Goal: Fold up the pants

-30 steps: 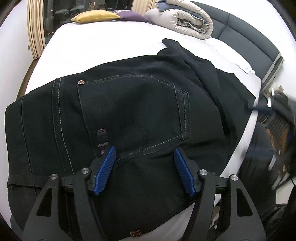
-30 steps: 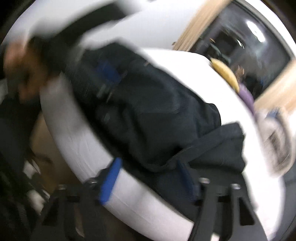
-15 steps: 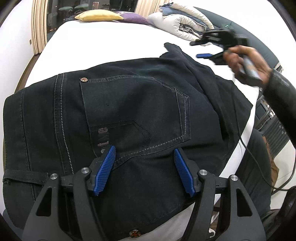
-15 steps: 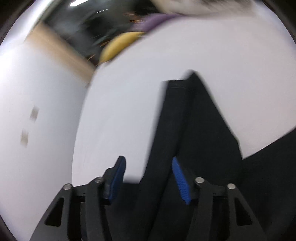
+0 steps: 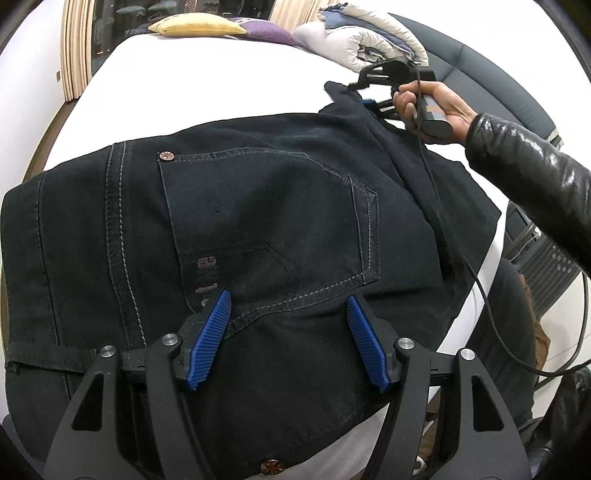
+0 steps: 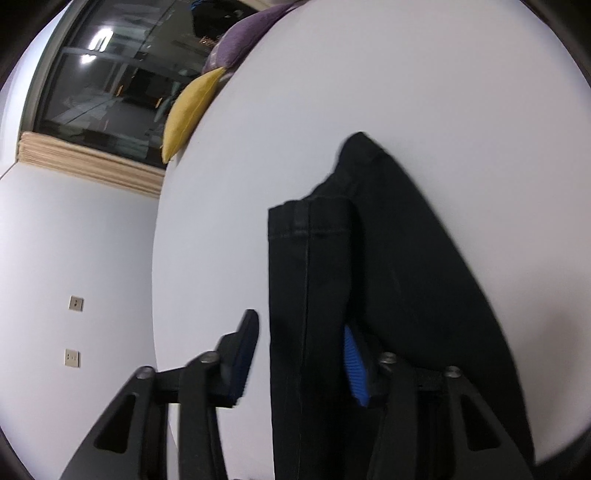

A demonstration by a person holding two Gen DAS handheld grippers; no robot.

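Hidden: the left gripper (image 5: 288,341) covers the waistband of the pants (image 5: 258,221) below its fingers; the right gripper (image 6: 301,363) shows only partly in the left wrist view, behind the right hand (image 5: 430,107).
Axis: the pants run from the waist, under the left gripper, away and rightward toward the leg ends (image 6: 314,221) at the right gripper.
Look: dark denim, pale stitching, a back pocket (image 5: 269,218) ahead of the left gripper, copper rivets.
Place: flat on the white bed (image 5: 207,81).
Left gripper: fingers spread wide above the cloth, holding nothing.
Right gripper: parted, a hemmed leg end between its fingers, not pinched.
Beyond: a yellow pillow (image 5: 195,26) and rolled duvet (image 5: 369,48).
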